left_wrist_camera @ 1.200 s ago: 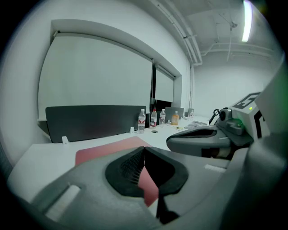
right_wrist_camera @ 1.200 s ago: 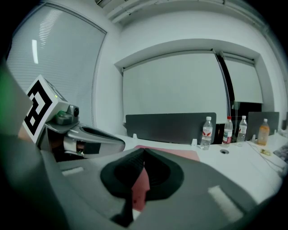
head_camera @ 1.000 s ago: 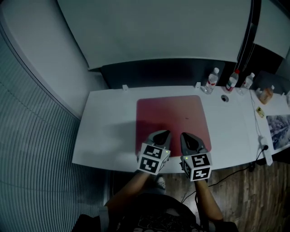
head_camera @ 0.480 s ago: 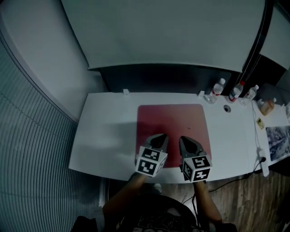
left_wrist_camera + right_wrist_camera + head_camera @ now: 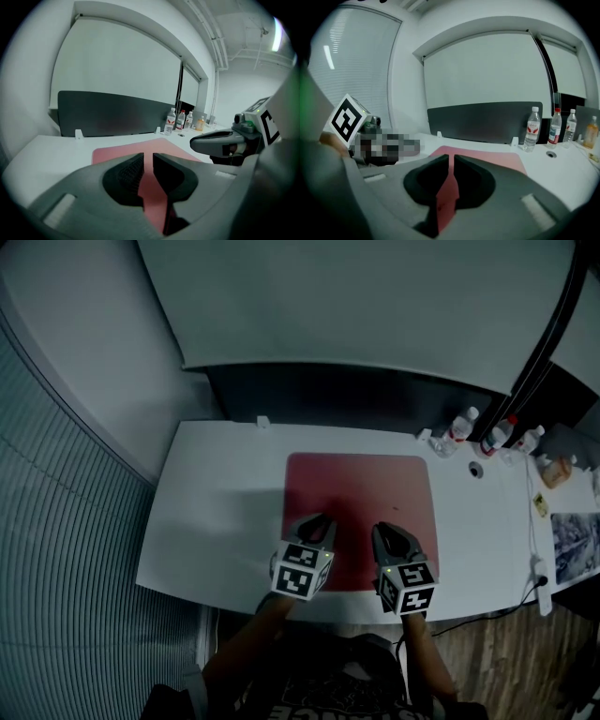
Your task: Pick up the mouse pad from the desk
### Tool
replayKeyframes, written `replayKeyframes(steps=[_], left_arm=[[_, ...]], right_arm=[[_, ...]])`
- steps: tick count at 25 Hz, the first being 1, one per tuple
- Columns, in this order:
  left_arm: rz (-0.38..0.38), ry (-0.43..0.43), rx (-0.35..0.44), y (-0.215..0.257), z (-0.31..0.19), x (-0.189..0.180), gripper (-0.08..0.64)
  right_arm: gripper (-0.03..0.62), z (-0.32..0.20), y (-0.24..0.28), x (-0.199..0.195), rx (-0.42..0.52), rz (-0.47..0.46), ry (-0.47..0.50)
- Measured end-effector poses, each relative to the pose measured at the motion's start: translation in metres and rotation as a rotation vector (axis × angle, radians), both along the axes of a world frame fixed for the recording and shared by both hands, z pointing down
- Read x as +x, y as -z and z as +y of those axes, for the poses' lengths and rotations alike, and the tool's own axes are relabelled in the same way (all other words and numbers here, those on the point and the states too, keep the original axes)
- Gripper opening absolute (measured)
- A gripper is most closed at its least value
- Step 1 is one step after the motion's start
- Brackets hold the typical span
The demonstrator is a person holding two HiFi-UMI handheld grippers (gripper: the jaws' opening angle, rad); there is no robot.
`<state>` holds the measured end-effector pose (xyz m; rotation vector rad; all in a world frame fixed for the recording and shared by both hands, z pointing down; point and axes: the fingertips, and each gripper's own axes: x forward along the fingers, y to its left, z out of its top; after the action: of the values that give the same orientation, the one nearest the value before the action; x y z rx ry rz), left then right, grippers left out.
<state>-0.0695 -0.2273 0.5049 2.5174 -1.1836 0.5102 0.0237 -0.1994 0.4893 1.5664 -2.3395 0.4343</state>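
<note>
The large flat red mouse pad [image 5: 366, 493] lies on the white desk [image 5: 225, 502], directly under and ahead of both grippers, which sit over its near edge. The left gripper [image 5: 320, 521] and the right gripper [image 5: 386, 531] each have their jaws drawn almost together, with only a thin slit left and nothing held in it. Whether the tips touch the pad is hard to tell.

The risk is that such narrow jaws have no room to take the edge. The pad is thin and flat against the desk, so a push would likely skid it forward rather than lift it. Held at one edge only, it would probably sag.

Far ahead and to the right of the right gripper stand clear plastic water bottles [image 5: 461, 427], well clear. The dark partition panel [image 5: 347, 395] lies beyond. Nothing blocks the near edge.
</note>
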Motion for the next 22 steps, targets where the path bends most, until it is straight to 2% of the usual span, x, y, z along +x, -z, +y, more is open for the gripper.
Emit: replayKeyframes(steps=[5, 14, 22], left_arm=[[-0.011, 0.039, -0.044, -0.022, -0.008, -0.012, 0.096], [-0.048, 0.107, -0.147, -0.072, -0.020, -0.031, 0.230], [-0.077, 0.184, -0.181, -0.092, -0.035, -0.042, 0.296]], right_arm=[[0.039, -0.008, -0.014, 0.011, -0.025, 0.009, 0.000], [0.118, -0.015, -0.053, 0.050, -0.100, 0.044, 0.020], [0.154, -0.019, -0.079, 0.090, -0.152, 0.064, 0.032]])
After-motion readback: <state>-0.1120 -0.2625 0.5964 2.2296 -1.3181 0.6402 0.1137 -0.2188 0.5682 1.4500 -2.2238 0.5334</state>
